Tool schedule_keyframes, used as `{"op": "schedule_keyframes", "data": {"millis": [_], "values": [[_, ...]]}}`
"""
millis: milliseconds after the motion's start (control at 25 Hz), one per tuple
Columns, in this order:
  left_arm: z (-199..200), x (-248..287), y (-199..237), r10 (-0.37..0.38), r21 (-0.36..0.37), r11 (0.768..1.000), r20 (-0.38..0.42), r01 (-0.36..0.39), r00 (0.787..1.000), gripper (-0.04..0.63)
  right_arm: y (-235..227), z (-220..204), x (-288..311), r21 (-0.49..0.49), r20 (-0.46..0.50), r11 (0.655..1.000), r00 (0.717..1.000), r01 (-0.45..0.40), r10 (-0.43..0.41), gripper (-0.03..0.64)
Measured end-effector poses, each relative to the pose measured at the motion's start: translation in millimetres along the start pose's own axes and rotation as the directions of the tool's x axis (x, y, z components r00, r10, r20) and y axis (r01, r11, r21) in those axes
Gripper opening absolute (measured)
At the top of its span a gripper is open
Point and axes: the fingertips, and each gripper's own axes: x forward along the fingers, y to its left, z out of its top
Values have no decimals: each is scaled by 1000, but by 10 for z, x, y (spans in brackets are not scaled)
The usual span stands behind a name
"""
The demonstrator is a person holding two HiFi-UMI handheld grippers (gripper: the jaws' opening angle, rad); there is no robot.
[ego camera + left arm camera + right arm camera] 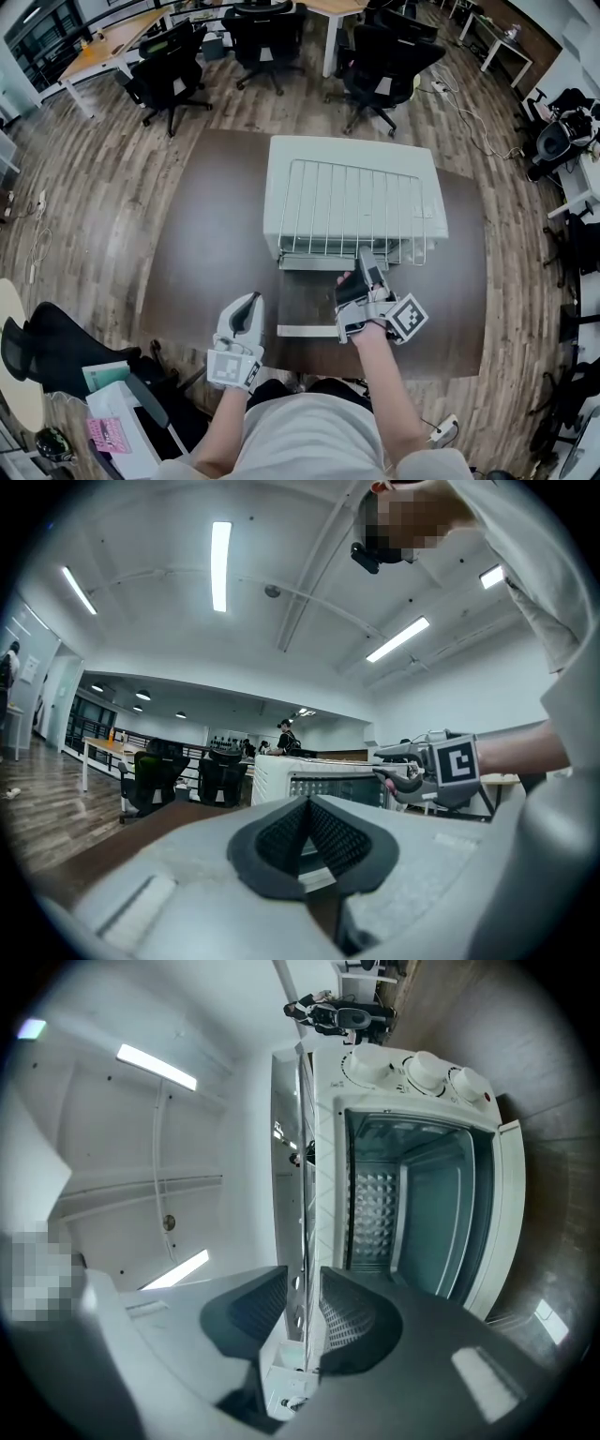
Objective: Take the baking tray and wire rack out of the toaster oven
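Observation:
The white toaster oven (281,187) stands on a brown table (206,244) with its door (305,305) folded down and its cavity (422,1213) empty. The wire rack (352,206) lies flat on the oven's top, with a grey tray lip (319,263) showing under its front edge. My right gripper (366,267) is at that front edge. Its jaws straddle the thin rack and tray edge (302,1194) with a gap on both sides, so the gripper (302,1302) is open. My left gripper (246,311) hovers near the table's front, left of the door. Its pads (281,832) meet with nothing between them.
Black office chairs (173,70) and desks stand beyond the table on the wood floor. Another chair (56,347) and a box of items (112,422) sit at the lower left. The oven's knobs (427,1071) face me. A person's body fills the bottom of the head view.

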Motion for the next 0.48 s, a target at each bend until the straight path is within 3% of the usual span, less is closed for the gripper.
{"op": "schedule_keyframes", "data": {"millis": [320,480], "values": [[6,56,-163,-37,-2,999,5,37,999,3,14,-257,-425,-69,-39,996,998,-55,52,83],[-18,121,-292,-69,0,998,6,69,998,3,-4,-396,-598,-163,-73,983,995,-81,69,69]]}}
